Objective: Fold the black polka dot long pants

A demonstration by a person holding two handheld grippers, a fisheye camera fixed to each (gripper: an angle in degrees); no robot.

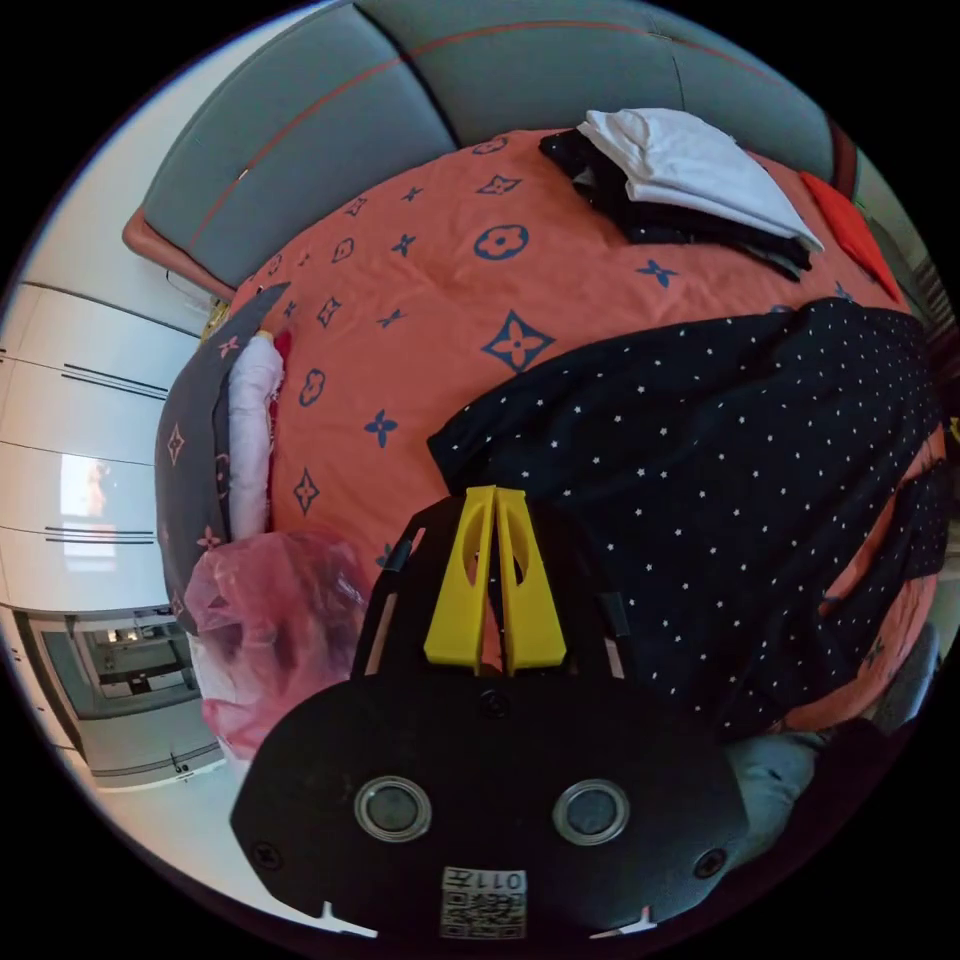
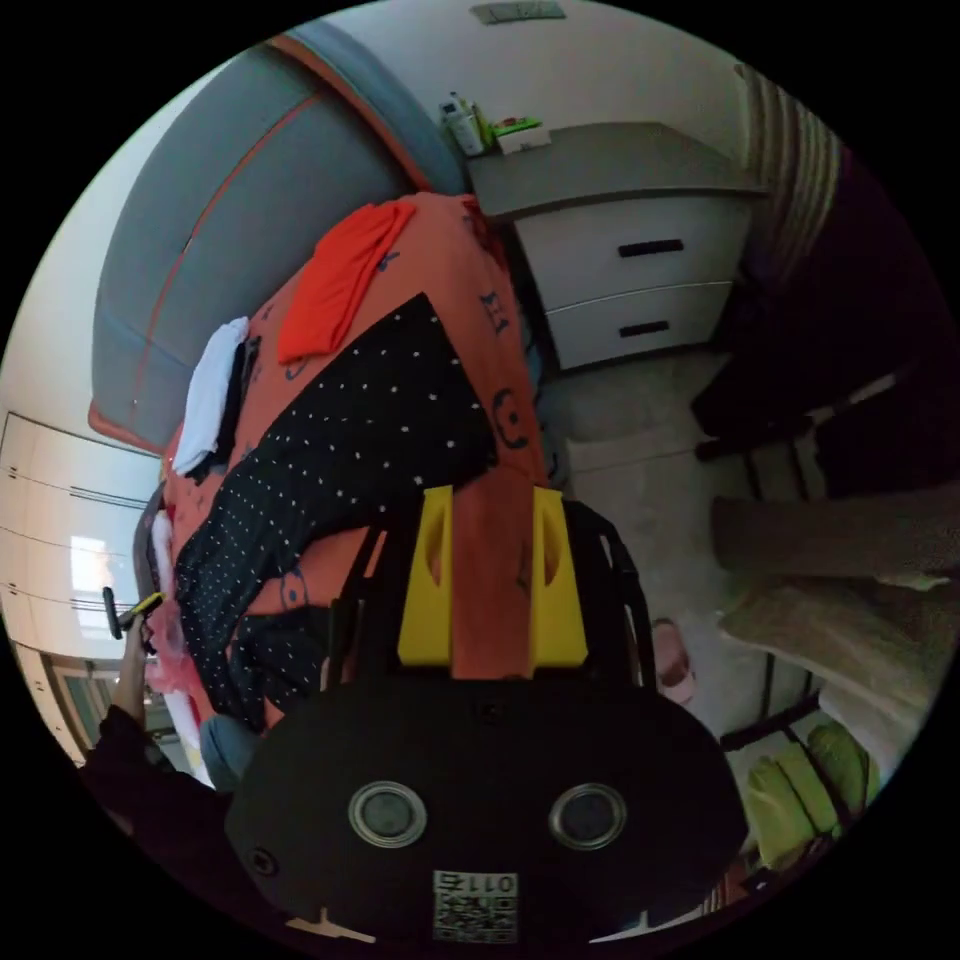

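progress: early by my read, pants (image 1: 700, 470) spread on the bed (image 1: 430, 290), no neat fold seen, neither claw has cloth
done: pants laid out, roughly flat over the near part of the orange patterned cover
left: grab an end, fold legs together, fold lengthwise, tidy; all of it looks still to do
pants look: black with small white dots, long, rumpled at the edges, one leg end points toward the left claw, near edge hangs over the bed side
pants place: right gripper view has them (image 2: 340, 440) running along the bed, between the red garment (image 2: 335, 280) at the far end and the near edge
left claw (image 1: 496, 578): yellow jaws pressed together, nearly touching at the tips, nothing between; tips just at the pants' corner, cannot tell if touching
right claw (image 2: 491, 575): jaws spread, orange cover seen between them, not gripping anything, just beside the pants' edge
other stuff: folded pile (image 1: 690, 180) white on black at far side by the headboard; pink plastic bag (image 1: 270, 620) at left bed edge; drawers (image 2: 625, 270) beside the bed
risk: thin cloth, likely to slip and bunch when pulled
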